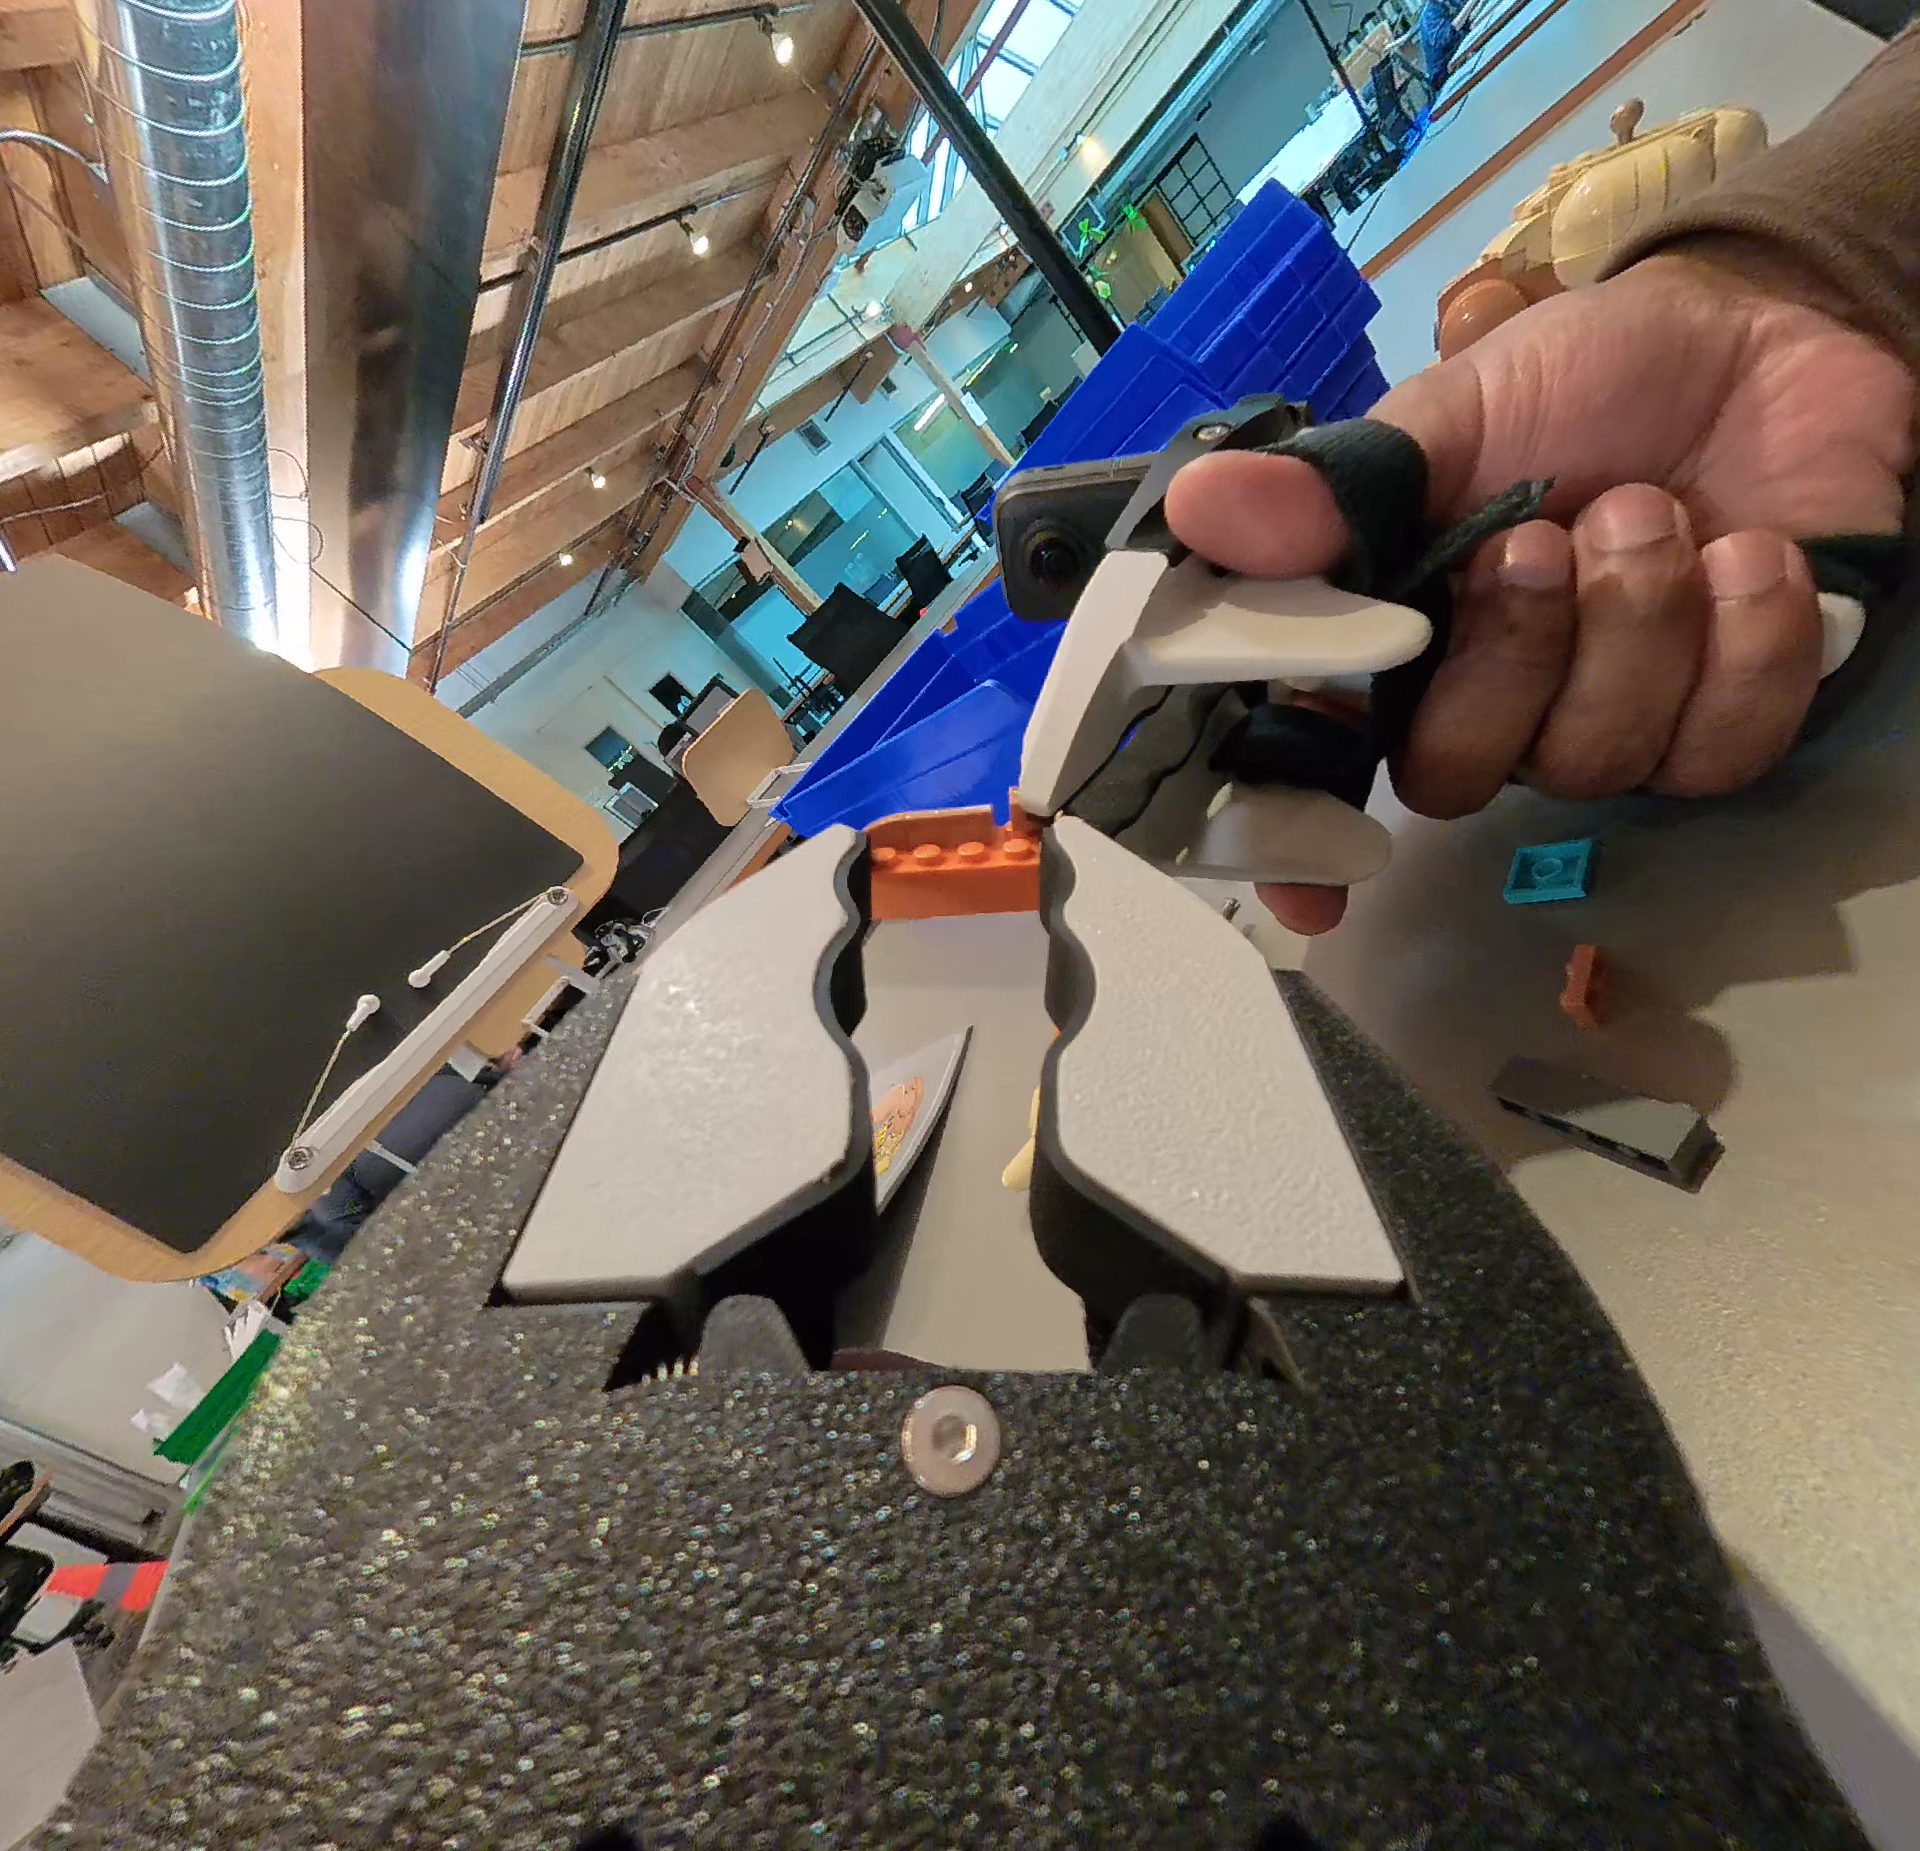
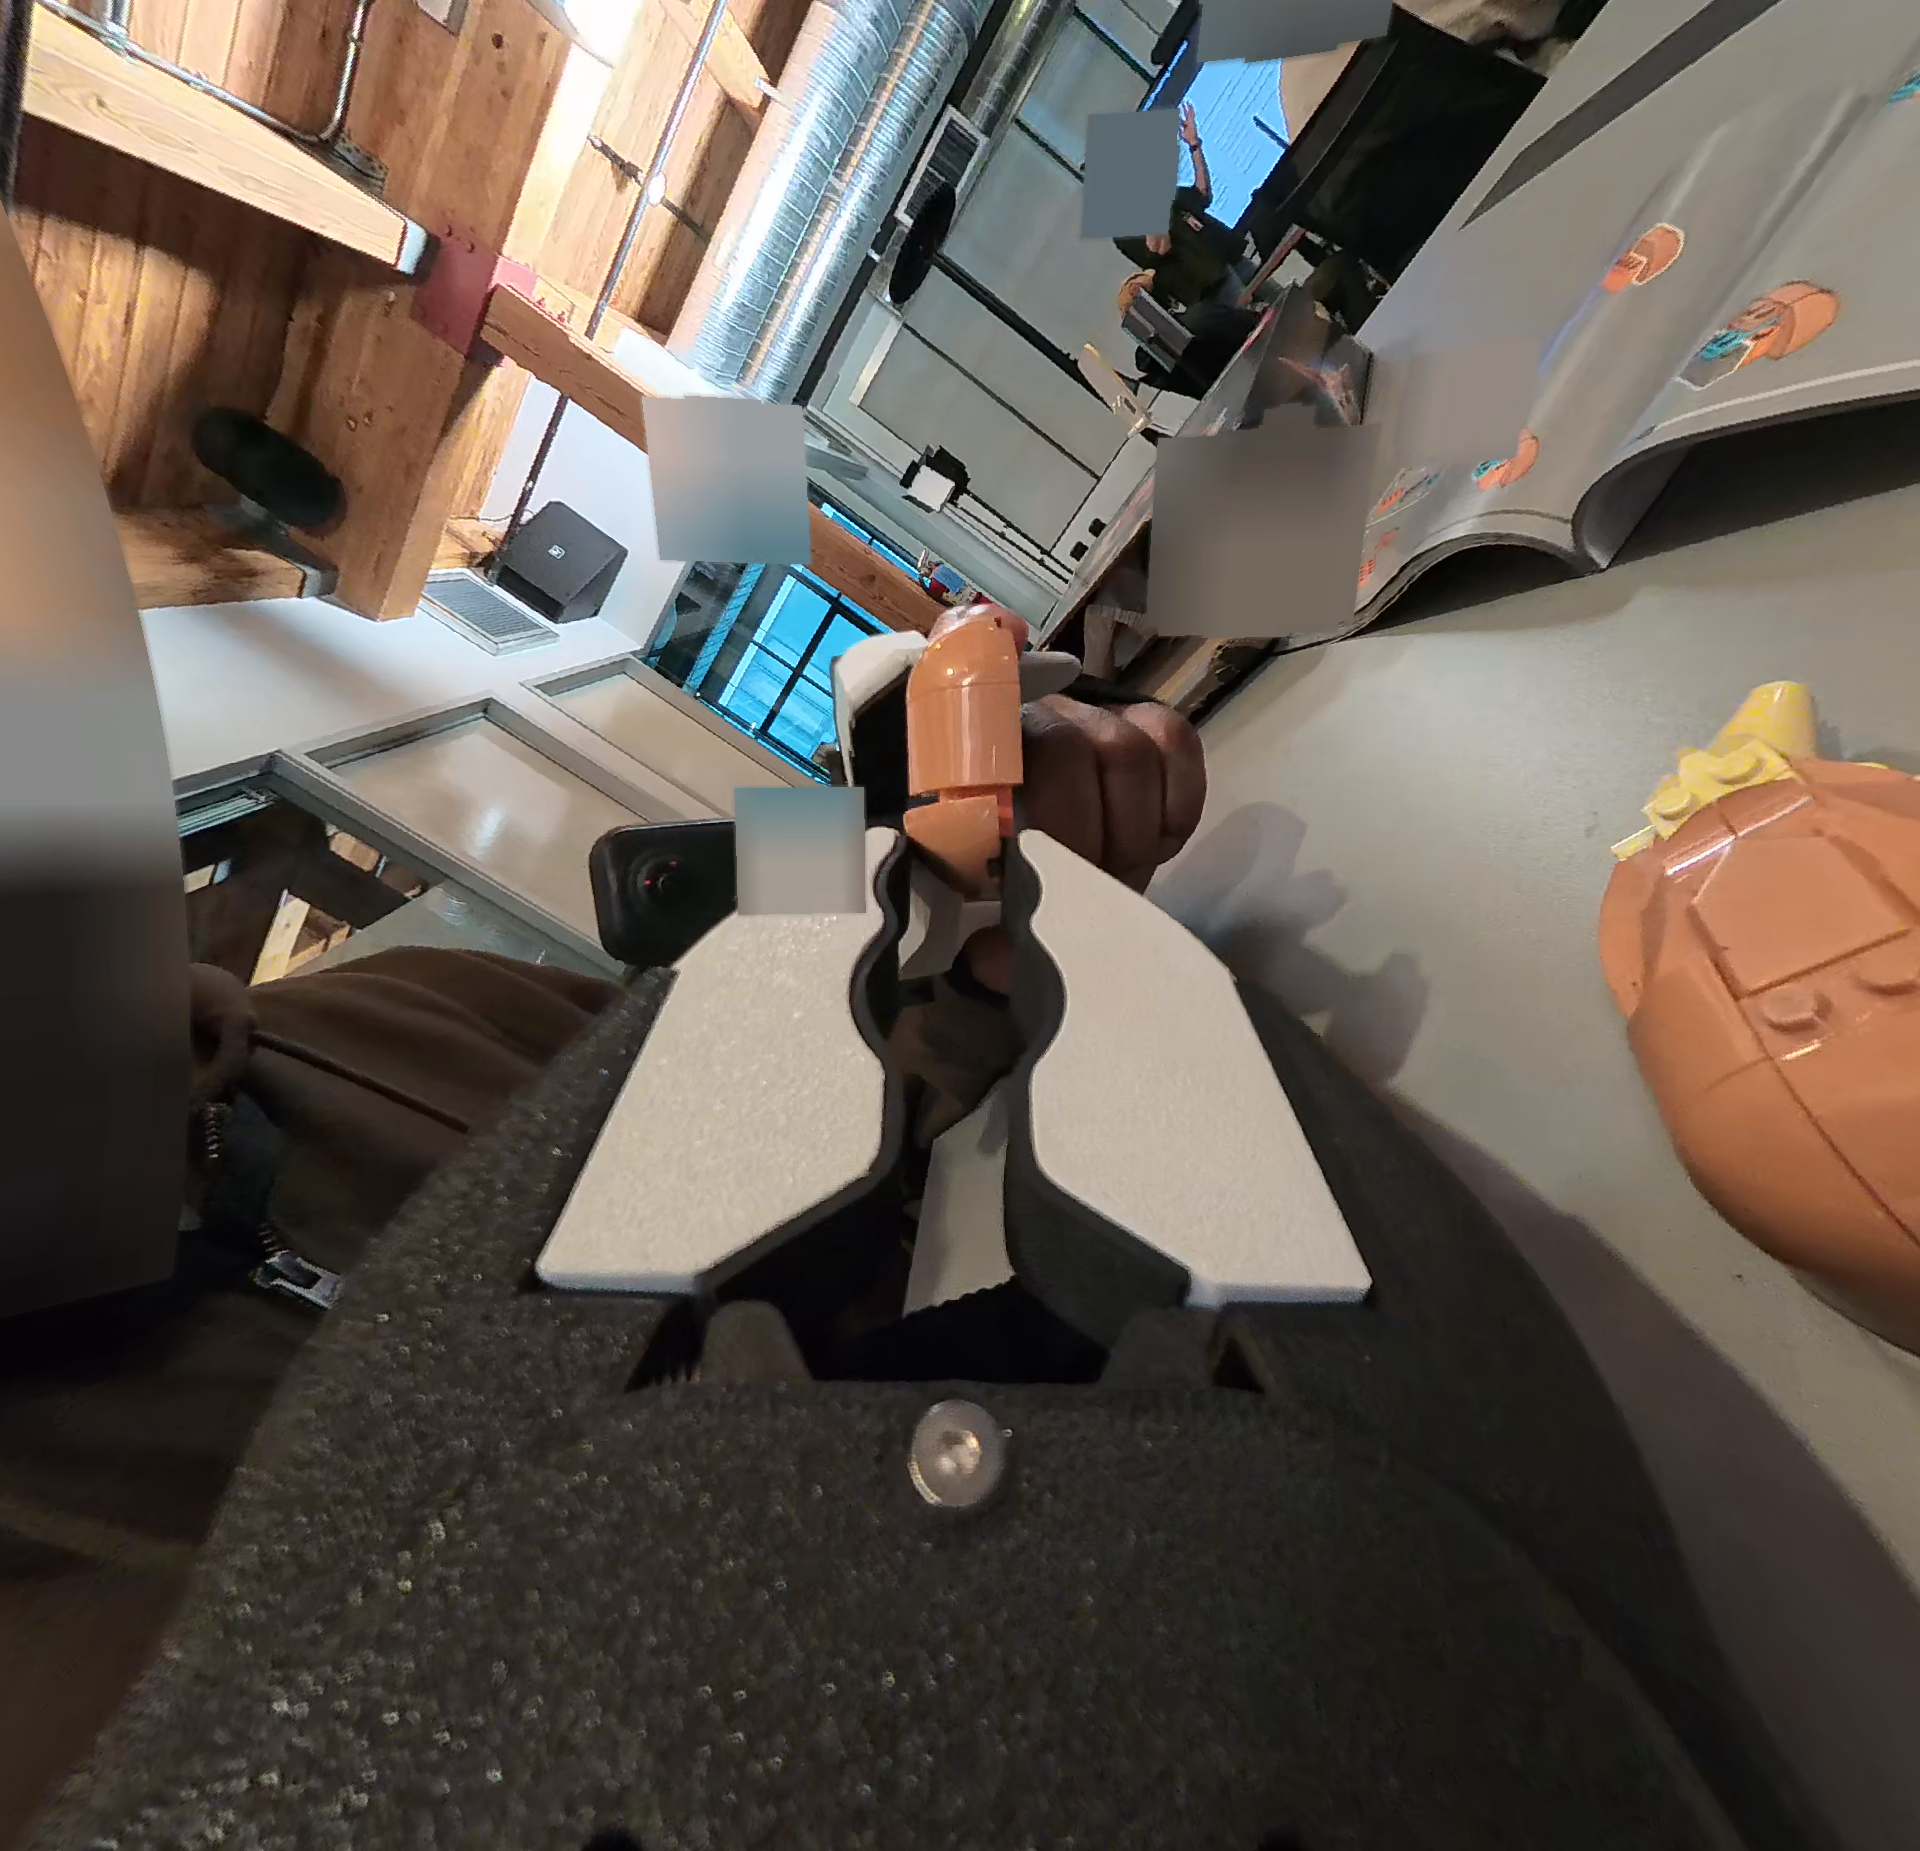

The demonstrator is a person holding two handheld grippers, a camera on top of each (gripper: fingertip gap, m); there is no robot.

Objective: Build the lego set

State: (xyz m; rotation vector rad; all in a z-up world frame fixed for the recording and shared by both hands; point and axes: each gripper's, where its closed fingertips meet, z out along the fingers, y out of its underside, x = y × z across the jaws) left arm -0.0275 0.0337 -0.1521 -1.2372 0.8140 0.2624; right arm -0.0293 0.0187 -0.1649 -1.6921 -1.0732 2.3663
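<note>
Left gripper (image 1: pixel 951 856): we see its fingers partly closed on the ends of an orange brick assembly (image 1: pixel 956 871), held above the table (image 1: pixel 1662 1334).
Right gripper (image 2: pixel 954 861): nearly closed, pinching a small piece at the assembly's end; its tips meet the left gripper's tips.
Right hand (image 1: pixel 1621 596): curled round the handle, thumb on top, just right of the assembly.
Loose pieces: teal plate (image 1: pixel 1548 871), brown piece (image 1: pixel 1584 986) and grey bar (image 1: pixel 1605 1126) lie on the table right of the assembly.
Pumpkin (image 2: pixel 1766 1022): well right of the assembly.
</note>
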